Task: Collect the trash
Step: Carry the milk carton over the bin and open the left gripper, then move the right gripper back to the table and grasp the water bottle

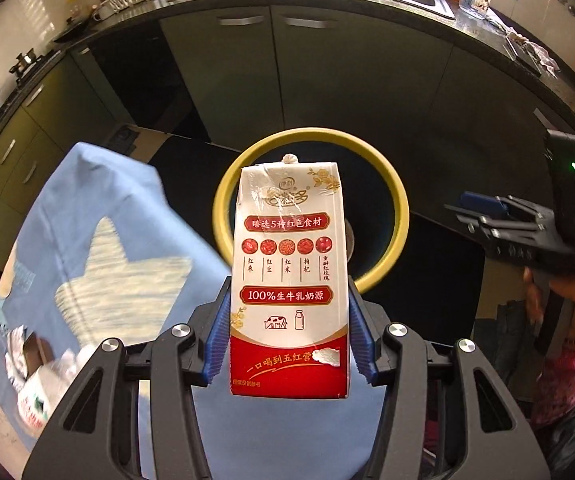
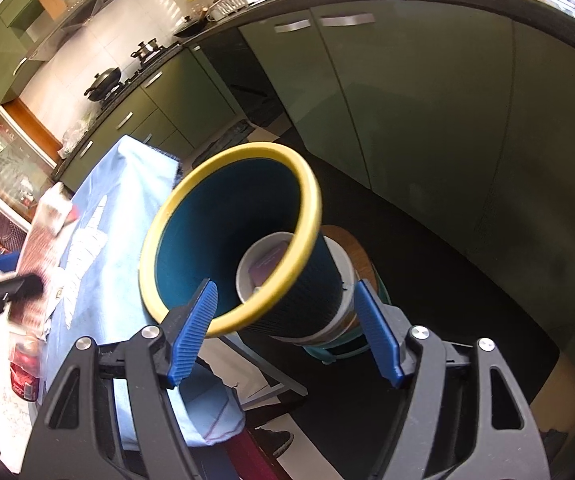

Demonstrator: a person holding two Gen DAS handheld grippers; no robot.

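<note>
The left gripper has its jaws clamped on a milk carton, the blue pads pressing its two narrow sides near the red bottom band. The carton stands upright between them, long axis running from 6 to 12 o'clock in the left wrist view, straw end at 12.

Directly beyond that top end, at 12 o'clock from the jaws, lies the open mouth of the waste bin, its yellow rim ringing the carton's upper half. This is the relation the drop turns on, to my reading: the carton's long axis points nearly straight into the opening.

The right gripper stands with its jaws wide, one blue pad at 9 o'clock of the waste bin just inside the yellow rim, the other at 3 o'clock beside the ribbed dark wall. Whether the pads press on the bin I cannot tell, though the bin hangs tilted with its mouth towards 10 o'clock, which suggests it is carried. A pale cup-like object lies deep inside it.

In the right wrist view the left gripper appears blurred at 9 o'clock, over the blue cloth covering the surface.

The left hand is the one placed to release the carton.
</note>
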